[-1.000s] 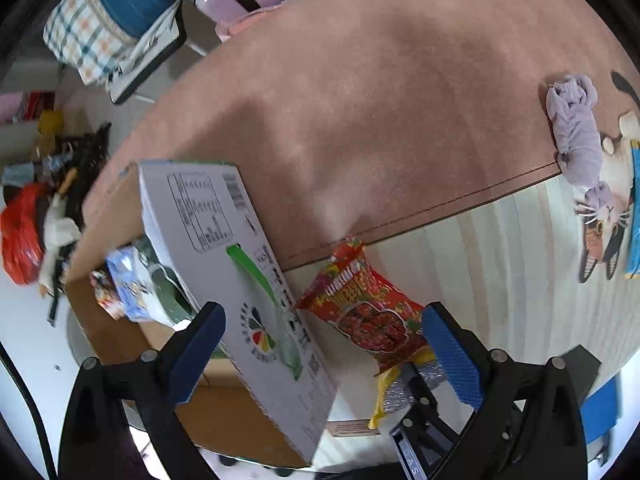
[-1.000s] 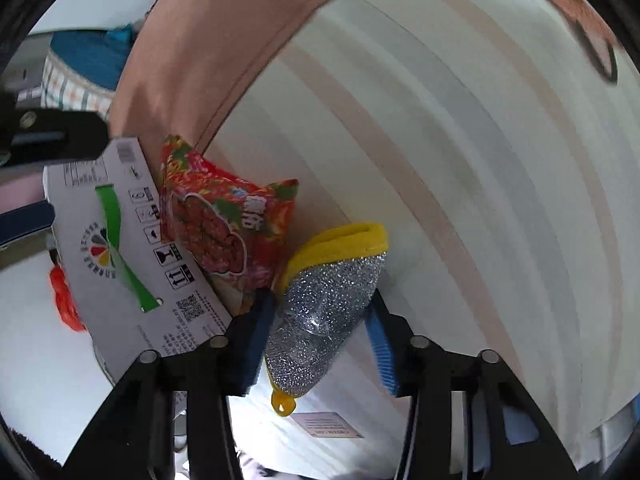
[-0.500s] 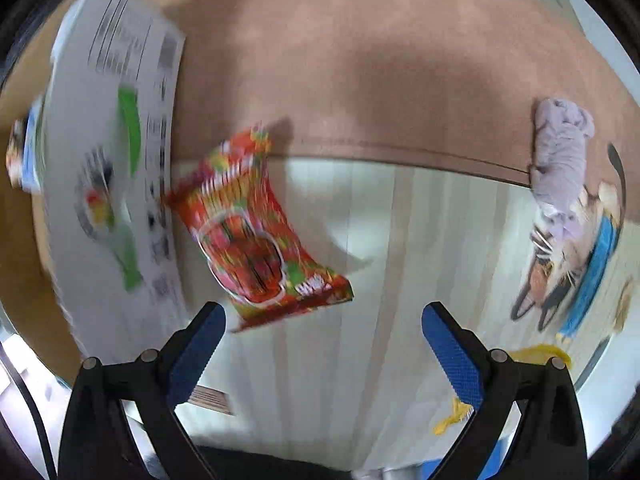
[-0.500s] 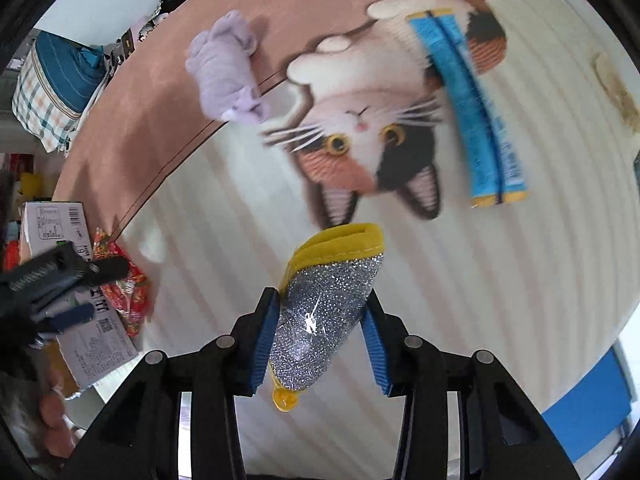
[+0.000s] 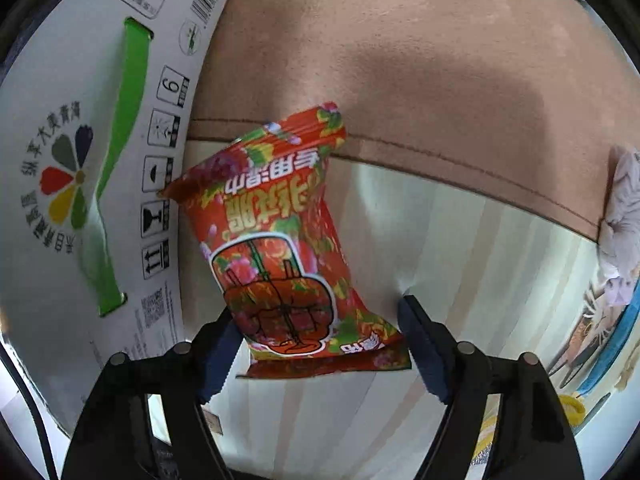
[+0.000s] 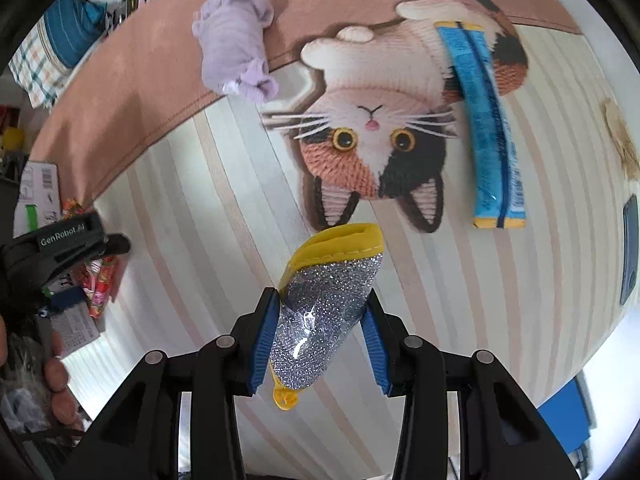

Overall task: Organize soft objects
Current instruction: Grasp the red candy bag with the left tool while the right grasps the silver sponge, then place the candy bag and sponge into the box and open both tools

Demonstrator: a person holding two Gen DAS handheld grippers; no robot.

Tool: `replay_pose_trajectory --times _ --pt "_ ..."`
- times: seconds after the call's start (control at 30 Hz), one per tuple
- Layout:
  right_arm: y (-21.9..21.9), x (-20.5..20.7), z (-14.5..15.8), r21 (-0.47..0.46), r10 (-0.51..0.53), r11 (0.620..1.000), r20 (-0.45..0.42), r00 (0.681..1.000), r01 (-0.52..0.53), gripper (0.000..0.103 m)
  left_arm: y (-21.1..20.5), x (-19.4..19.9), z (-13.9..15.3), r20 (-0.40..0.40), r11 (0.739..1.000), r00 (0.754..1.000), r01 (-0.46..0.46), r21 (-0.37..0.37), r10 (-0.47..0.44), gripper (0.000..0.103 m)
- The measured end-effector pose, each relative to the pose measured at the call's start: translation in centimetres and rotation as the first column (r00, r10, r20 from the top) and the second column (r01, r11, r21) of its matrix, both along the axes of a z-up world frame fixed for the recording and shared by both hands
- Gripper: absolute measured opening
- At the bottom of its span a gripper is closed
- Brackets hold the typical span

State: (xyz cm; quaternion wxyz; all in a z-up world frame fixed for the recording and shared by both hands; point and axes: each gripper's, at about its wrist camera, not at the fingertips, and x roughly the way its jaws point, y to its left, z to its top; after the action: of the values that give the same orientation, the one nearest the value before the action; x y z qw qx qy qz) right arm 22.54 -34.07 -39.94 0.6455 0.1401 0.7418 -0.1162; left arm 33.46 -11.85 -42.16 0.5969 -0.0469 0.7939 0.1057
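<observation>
- Left tool point(image 5: 316, 322) spread wide around the lower end of the red snack packet point(image 5: 280, 236) — pads not clearly pressing; packet just beside the white carton point(image 5: 92, 152).
- Right tool point(image 6: 320, 320) clamped on the glittery silver scrubber point(image 6: 324, 312) — held above the striped mat point(image 6: 200, 200), just below the cat print point(image 6: 372, 136).
- Lilac cloth bundle point(image 6: 236, 56) up-left of the cat print; blue pouch point(image 6: 484, 120) along its right side.

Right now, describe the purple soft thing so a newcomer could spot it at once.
Find the cat print on the striped mat. Just off the cat's raised paw, on the seam where the stripes meet the pink-brown border, lies a crumpled lilac cloth bundle. It is the only purple, wrinkled item; the blue packet nearby is flat and glossy.
</observation>
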Motion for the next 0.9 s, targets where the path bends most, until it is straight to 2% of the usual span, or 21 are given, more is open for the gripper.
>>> replay_pose_trajectory --times 0.1,0.23,0.4,0.5,0.57,0.63,0.73,0.9 --pt "0.9 0.8 -1.2 -0.019 0.047 0.999 -0.032 0.998 -0.047 0.044 -0.9 -0.7 0.7 0.051 0.997 0.996 0.07 0.012 -0.07 0.067" --pt "2.0 1.7 -2.2 -0.017 0.083 0.996 -0.039 0.996 -0.084 0.044 -2.7 -3.0 1.3 0.069 0.982 0.979 0.19 -0.001 -0.19 0.059" --pt "2.9 1.6 -3.2 -0.005 0.106 0.994 -0.079 0.991 -0.106 0.047 -3.9 -4.8 0.9 0.021 0.953 0.958 0.287 -0.095 -0.286 0.063" --pt "3.6 0.7 -3.3 0.035 0.095 0.995 -0.077 0.993 -0.093 0.051 -2.6 -3.8 0.9 0.026 0.96 0.976 0.219 -0.173 -0.218 0.064" --pt "3.6 0.3 -3.1 0.052 0.093 0.995 -0.067 0.993 -0.09 0.063 -1.5 -3.0 0.9 0.02 0.962 0.989 0.147 -0.231 -0.146 0.065" --pt "3.7 -0.2 -2.9 0.052 0.096 0.994 -0.064 0.993 -0.093 0.063 -0.5 -2.6 1.0 0.024 0.959 0.994 0.108 -0.262 -0.105 0.065" --pt "3.6 -1.7 -2.9 0.052 0.087 0.995 -0.069 0.994 -0.084 0.063 -0.1 -1.7 0.9 0.021 0.958 0.997 0.078 -0.276 -0.076 0.066" --pt "3.7 -3.0 -3.4 0.053 0.054 0.997 -0.071 0.996 -0.051 0.063 -1.3 -0.6 -0.8 -0.034 0.972 0.992 0.116 -0.207 -0.125 0.066"
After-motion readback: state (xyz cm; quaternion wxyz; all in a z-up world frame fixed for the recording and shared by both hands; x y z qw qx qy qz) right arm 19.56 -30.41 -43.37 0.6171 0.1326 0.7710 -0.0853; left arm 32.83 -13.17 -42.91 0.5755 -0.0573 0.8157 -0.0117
